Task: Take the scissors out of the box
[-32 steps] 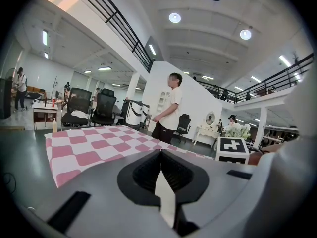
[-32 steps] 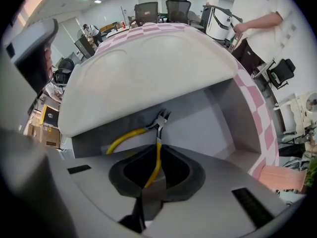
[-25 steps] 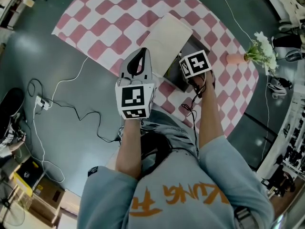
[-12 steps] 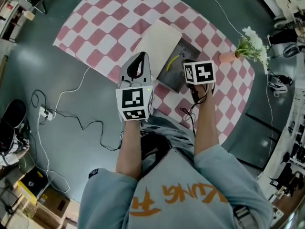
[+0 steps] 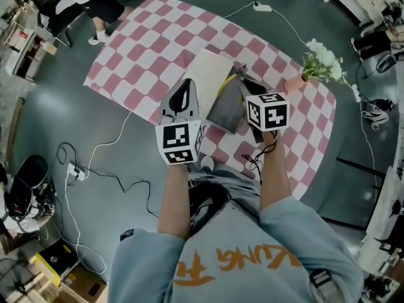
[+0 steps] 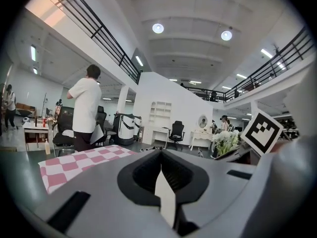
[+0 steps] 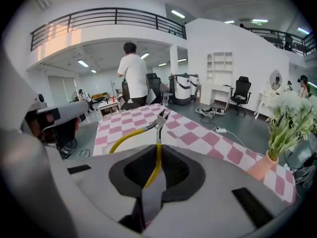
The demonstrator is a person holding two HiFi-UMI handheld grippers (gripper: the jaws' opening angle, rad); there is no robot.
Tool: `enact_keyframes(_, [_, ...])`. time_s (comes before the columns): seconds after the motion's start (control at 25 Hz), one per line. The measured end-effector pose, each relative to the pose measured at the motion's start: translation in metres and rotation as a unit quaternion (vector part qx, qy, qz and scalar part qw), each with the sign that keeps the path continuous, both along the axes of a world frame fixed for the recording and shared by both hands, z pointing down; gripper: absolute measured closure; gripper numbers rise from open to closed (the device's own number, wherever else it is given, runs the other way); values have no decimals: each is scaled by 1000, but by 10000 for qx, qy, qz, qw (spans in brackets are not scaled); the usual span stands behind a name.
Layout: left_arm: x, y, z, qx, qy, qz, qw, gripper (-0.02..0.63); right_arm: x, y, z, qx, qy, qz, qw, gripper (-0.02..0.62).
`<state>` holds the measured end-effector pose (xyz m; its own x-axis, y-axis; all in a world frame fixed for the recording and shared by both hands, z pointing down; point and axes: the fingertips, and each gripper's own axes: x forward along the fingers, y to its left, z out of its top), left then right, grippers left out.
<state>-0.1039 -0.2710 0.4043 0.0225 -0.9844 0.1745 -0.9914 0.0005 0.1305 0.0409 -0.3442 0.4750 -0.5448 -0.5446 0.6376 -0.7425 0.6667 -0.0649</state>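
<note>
The scissors (image 7: 157, 128) have yellow handles and short grey blades. My right gripper (image 7: 157, 176) is shut on one yellow handle, and the blades point away over the table. In the head view the yellow handle (image 5: 225, 84) shows just above the dark box (image 5: 222, 110), left of the right gripper's marker cube (image 5: 267, 111). The box's cream lid (image 5: 207, 71) lies open behind it. My left gripper (image 5: 183, 86) hangs left of the box, shut with nothing in it (image 6: 161, 176).
The box stands on a pink-and-white checked cloth (image 5: 158, 36). A pink pot of white flowers (image 5: 302, 77) is at the cloth's right edge. A power strip with its cable (image 5: 262, 7) lies at the far edge. A person in white (image 7: 133, 73) stands beyond the table.
Both grippers have risen. The right one came up out of the box with the scissors, whose yellow handle now shows above the box rim.
</note>
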Motion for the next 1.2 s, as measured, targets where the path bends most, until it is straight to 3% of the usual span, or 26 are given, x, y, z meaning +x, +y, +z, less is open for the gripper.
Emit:
enact_keyframes(0.28, [2,-1,-33,292,-192,-51,9994,586,3,-3,-55,668,-742,-81,9950,563])
enact_keyframes(0.72, [11,-10,-81,754,-384,-10,9964,586,23,-7,-145,1824,-1546,187,9708,563])
enact_keyframes(0.92, [20,-14,-90,854,-418,4,9955,586,35,-5,-162,2230,-1522,274,9625,563])
enact_keyframes(1.2, [25,-17,-88,844,-452,34,9954,586,43,-5,-162,2380,-1526,377,9585,563])
